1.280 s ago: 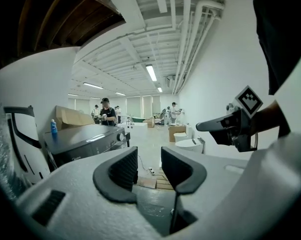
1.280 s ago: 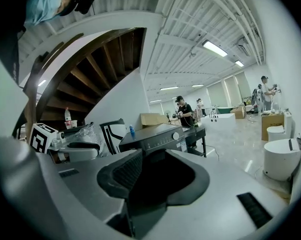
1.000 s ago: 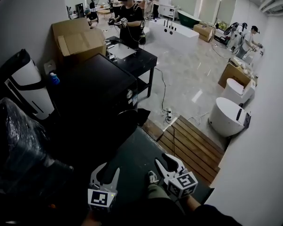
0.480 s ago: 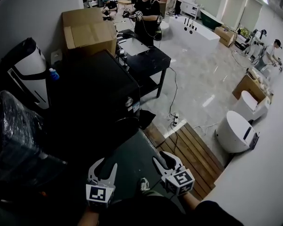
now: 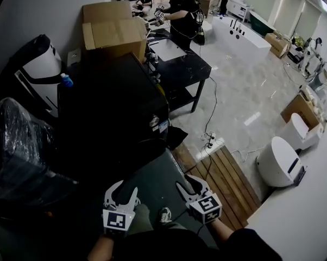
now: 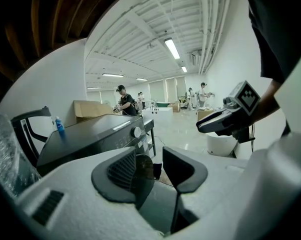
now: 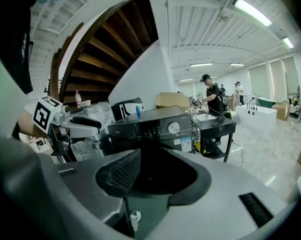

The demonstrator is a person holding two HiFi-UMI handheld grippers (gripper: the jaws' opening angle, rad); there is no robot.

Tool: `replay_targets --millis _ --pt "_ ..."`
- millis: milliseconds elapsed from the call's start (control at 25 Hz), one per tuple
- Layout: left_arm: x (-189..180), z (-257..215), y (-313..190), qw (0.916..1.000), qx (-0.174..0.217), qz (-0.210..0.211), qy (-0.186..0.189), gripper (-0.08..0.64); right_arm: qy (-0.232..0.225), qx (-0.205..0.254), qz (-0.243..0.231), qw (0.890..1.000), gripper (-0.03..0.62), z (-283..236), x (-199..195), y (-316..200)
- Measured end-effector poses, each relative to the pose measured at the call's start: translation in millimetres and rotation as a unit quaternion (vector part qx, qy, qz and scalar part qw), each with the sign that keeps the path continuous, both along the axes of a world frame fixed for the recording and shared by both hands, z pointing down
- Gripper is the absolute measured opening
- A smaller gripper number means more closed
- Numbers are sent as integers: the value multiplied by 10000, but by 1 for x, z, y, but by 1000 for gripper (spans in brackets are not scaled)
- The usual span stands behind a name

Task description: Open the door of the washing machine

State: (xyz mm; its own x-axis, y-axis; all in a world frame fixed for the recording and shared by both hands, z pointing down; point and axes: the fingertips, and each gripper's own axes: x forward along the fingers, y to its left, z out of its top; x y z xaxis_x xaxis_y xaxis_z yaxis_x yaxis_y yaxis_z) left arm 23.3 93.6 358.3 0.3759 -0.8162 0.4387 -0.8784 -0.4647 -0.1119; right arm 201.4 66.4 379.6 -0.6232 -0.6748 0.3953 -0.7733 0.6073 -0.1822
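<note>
Washing machine [image 5: 112, 99] is the black front-loader at left of the head view, against the wall, with a cardboard box [image 5: 113, 34] behind it and a blue-capped bottle [image 5: 67, 80] on its top. The knob [image 5: 154, 122] sits on the front panel, and the door below it is too dark to read. Your left gripper [image 5: 124, 189] and right gripper [image 5: 189, 185] hang side by side low in the head view, over a dark floor mat [image 5: 152, 173] in front of the machine, both clear of it. Left fingers are spread with nothing between them. Right fingers are also spread and have just been opening, with nothing between them either. Both grippers point toward the machine's front. A black table [image 5: 180, 64] stands beyond the machine, and a wooden platform [image 5: 223, 178] lies to your right.
</note>
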Motion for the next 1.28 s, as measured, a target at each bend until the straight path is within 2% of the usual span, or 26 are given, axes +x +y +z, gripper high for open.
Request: replay_targets --millis 320,680,880,1000,1160,1280 --pt "-17 41 -68 9996 -218 46 -169 164 463 -111 -193 9987 154 43 -21 -61" --pt "-42 108 -148 9926 -568 408 -989 183 1252 -300 -461 9906 180 119 -44 -156" --pt "-42 136 -182 9900 -707 533 -1096 194 1707 -328 -844 9811 194 157 -64 -202" --pt "-40 159 -192 9864 -879 686 -1205 206 2020 -268 -1166 9721 204 178 -77 -222" --pt "-36 179 -202 9791 -961 889 -1558 210 2711 7 -1836 9449 220 208 -93 -238" --pt "-34 189 -209 9720 -908 1033 -1907 210 2983 150 -2211 9284 225 222 -106 -247"
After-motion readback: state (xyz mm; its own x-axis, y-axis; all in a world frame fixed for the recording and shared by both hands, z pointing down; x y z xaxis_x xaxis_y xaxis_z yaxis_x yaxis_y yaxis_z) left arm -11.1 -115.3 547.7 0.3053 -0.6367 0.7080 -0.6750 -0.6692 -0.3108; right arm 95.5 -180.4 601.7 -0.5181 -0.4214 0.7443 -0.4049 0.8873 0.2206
